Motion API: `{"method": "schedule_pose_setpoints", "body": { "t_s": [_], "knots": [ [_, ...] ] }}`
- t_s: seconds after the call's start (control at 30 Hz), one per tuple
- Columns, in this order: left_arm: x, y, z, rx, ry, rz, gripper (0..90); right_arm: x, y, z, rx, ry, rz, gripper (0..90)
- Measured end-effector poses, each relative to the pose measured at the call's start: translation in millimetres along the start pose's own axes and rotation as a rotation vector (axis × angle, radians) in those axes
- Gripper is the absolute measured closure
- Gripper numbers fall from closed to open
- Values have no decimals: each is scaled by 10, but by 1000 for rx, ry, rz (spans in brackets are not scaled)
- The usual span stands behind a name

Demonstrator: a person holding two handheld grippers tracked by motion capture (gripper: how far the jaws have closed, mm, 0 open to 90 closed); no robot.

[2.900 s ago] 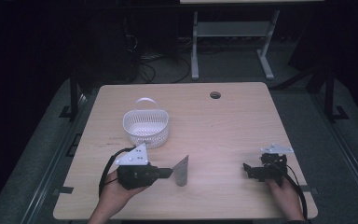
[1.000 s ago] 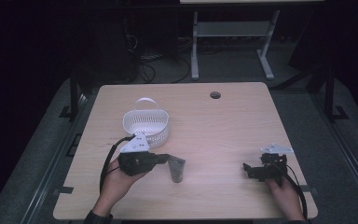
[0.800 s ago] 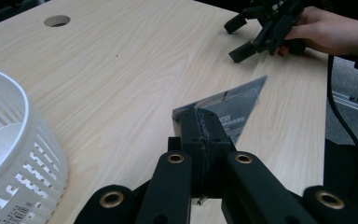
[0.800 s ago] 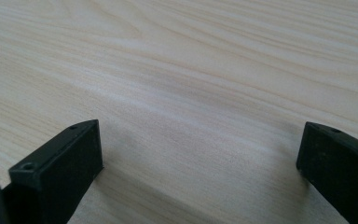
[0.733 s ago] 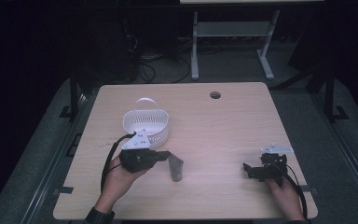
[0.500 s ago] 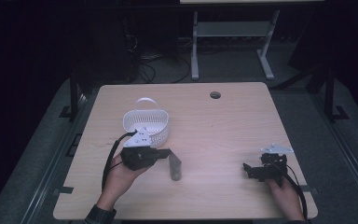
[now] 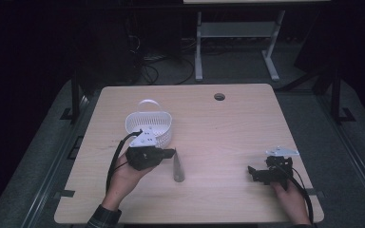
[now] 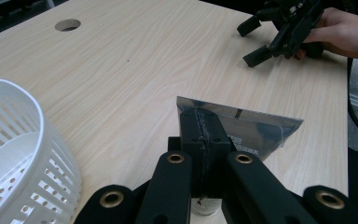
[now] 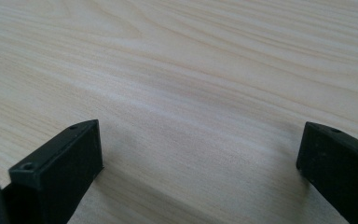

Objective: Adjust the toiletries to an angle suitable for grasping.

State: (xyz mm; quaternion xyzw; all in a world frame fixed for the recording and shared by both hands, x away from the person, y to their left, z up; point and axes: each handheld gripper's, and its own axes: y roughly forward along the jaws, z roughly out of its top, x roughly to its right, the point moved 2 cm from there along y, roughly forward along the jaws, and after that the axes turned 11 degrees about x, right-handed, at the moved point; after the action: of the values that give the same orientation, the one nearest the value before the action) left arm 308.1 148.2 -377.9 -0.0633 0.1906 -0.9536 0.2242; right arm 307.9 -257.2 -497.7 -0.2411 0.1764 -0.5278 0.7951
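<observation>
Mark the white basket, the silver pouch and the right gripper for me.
white basket (image 7: 145, 124), high view, on its near rim.
silver pouch (image 8: 256, 130), left gripper view, on its flat foil face.
right gripper (image 7: 254, 173), high view, between its open jaw tips.

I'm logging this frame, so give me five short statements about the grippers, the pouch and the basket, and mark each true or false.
1. The left gripper is shut on the silver pouch. True.
2. The right gripper is shut on a second pouch. False: its jaws stand wide apart over bare table, with nothing between them.
3. The white basket has a handle. True.
4. The silver pouch lies inside the white basket. False: it is outside the basket, beside it, in the left gripper's grip.
5. The round hole in the table sits at the near edge by the person's hands. False: it is near the far edge.
</observation>
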Motion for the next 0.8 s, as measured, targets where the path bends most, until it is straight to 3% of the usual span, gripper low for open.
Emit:
{"method": "schedule_pose_setpoints", "body": {
  "t_s": [0.13, 0.27, 0.3, 0.4, 0.53, 0.8],
  "knots": [
    [-19, -71, 11, 14, -8, -9, 866, 0, 0, 0, 0, 0, 0, 0],
    [-44, -160, 23, 33, -36, -19, 770, 0, 0, 0, 0, 0, 0, 0],
    [-54, -189, 25, 32, -44, -32, 681, 0, 0, 0, 0, 0, 0, 0],
    [-60, -204, 22, 28, -54, -55, 555, 0, 0, 0, 0, 0, 0, 0],
    [-41, -189, 21, 41, -39, -85, 378, 0, 0, 0, 0, 0, 0, 0],
    [31, -60, 29, 28, 9, -100, 186, 0, 0, 0, 0, 0, 0, 0]
  ]
}}
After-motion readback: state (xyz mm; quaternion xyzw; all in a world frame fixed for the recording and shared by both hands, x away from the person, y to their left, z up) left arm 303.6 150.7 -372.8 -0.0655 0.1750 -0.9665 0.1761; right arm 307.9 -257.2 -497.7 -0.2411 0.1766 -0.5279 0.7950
